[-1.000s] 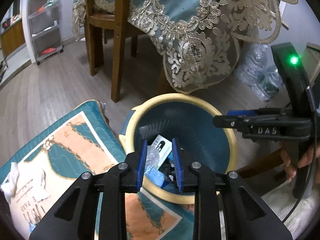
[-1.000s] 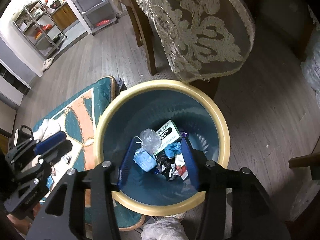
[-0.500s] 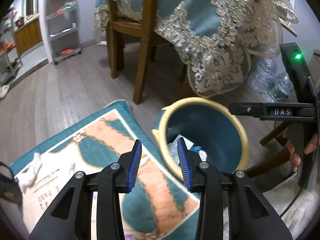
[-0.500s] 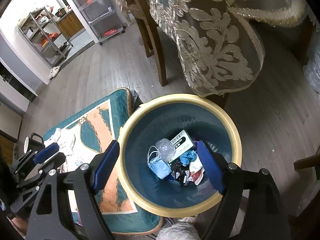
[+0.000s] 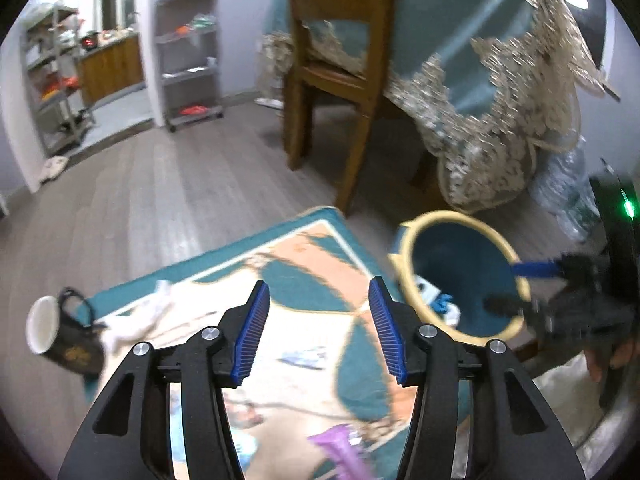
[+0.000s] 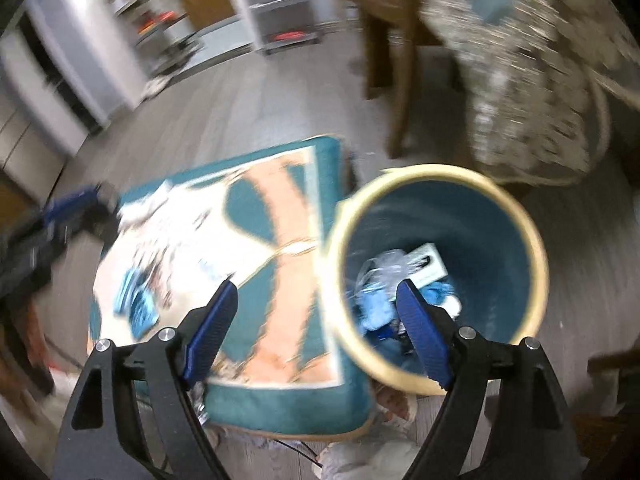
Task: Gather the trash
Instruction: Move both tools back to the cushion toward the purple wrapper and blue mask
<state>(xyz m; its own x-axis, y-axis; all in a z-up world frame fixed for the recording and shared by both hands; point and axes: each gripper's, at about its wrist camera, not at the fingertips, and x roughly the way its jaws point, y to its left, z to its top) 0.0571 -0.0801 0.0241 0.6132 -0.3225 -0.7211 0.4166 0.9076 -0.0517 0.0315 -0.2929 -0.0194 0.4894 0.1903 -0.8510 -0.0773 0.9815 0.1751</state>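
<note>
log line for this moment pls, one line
phase: between pickups | left gripper: opening, nothing between jaws, above rug | right gripper: open, empty | bin: holds trash

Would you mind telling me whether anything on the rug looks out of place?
Yes: a black mug lies tipped on its side at the rug's left edge, mouth facing outward. White crumpled tissue and blue scraps are still scattered over the rug, outside the bin.
</note>
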